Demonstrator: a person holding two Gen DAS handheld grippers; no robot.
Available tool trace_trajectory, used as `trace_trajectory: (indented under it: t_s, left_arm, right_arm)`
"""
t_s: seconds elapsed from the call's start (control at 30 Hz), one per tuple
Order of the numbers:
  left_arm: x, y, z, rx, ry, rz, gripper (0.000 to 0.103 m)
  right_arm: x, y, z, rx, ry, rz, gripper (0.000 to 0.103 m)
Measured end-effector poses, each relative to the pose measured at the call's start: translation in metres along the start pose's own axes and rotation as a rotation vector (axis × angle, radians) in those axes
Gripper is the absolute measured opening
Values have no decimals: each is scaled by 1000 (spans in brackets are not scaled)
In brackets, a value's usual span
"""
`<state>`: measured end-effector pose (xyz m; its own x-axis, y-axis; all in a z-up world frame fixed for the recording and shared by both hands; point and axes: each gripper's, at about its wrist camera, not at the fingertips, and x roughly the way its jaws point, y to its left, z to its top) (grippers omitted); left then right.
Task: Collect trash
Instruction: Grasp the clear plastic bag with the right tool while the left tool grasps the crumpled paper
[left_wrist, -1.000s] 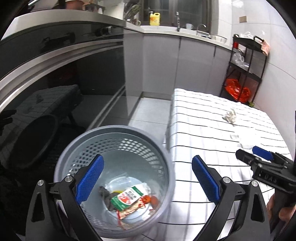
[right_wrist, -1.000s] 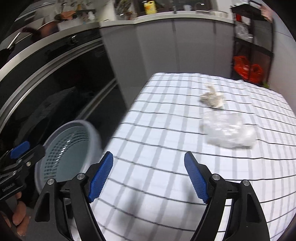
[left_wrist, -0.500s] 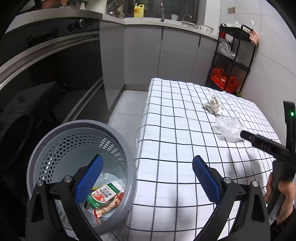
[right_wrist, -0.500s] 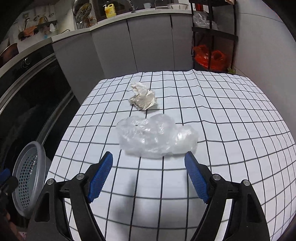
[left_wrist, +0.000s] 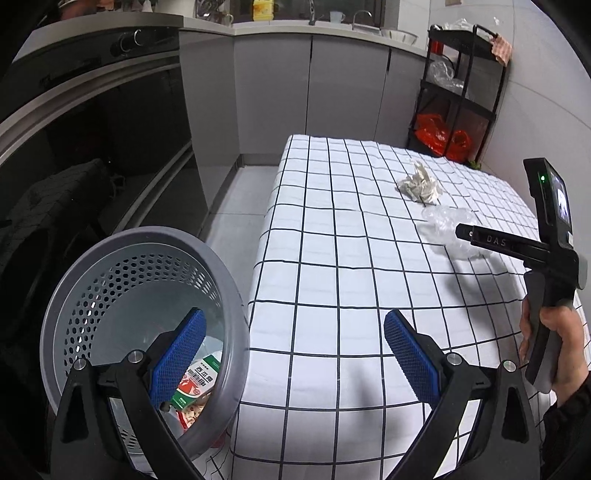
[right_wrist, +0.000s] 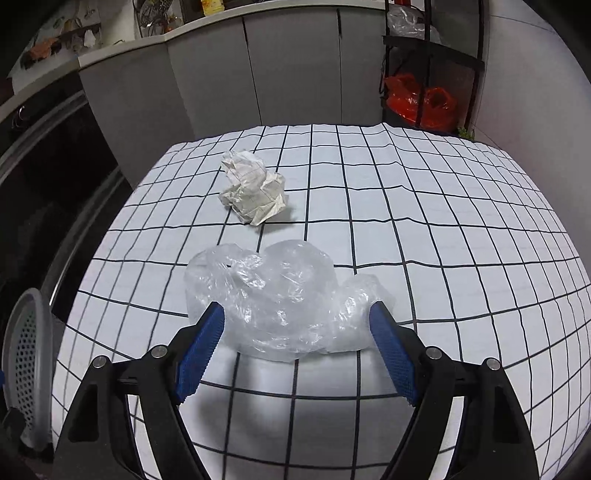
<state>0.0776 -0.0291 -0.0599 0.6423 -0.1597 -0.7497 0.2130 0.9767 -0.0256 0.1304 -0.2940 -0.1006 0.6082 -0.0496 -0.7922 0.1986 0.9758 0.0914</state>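
A: Right gripper (right_wrist: 295, 347)?
B: Jaws wide apart, empty, straddling the near edge of the clear plastic bag (right_wrist: 273, 299), pads not pressing it. Bag lies on the checked bench (right_wrist: 424, 229); crumpled paper (right_wrist: 255, 192) just beyond.
A: Left gripper (left_wrist: 291, 354)?
B: Jaws spread, holding nothing, over the bench edge and the grey basket (left_wrist: 92, 266), which holds wrappers (left_wrist: 195, 384).

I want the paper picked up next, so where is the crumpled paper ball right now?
The crumpled paper ball lies on the checked tablecloth, just beyond the clear plastic bag and slightly left of it in the right wrist view, toward the grey cabinets.
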Motion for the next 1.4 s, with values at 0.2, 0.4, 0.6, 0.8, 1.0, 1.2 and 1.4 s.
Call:
trace_trajectory:
  t_s: [0.2, 0.4, 0.6, 0.8, 1.0, 1.2, 1.4]
  left_arm:
    - [13, -8, 2, 18, 31, 10, 95]
    - [22, -22, 11, 56, 21, 39, 95]
    - [32, -48, 32, 78, -2, 20, 95]
    - [49, -86, 65, 103, -47, 20, 95]
    - [78, -128, 95, 127, -58, 6, 95]
    - [107, -155, 112, 130, -35, -18, 95]
    - [140, -178, 129, 148, -15, -21, 96]
  right_arm:
    - [12, 1, -3, -62, 10, -69, 75]
    - [21, -16, -3, -7, 41, -36, 33]
    - [9, -36, 2, 69, 7, 33, 28]
    - [-11, -56, 11, 146, -49, 75, 28]
    - [-23, -83, 14, 232, -79, 81, 28]
    - [-34, -111, 15, 325, -111, 110, 28]
    - [-42, -118, 18, 349, -137, 128, 28]
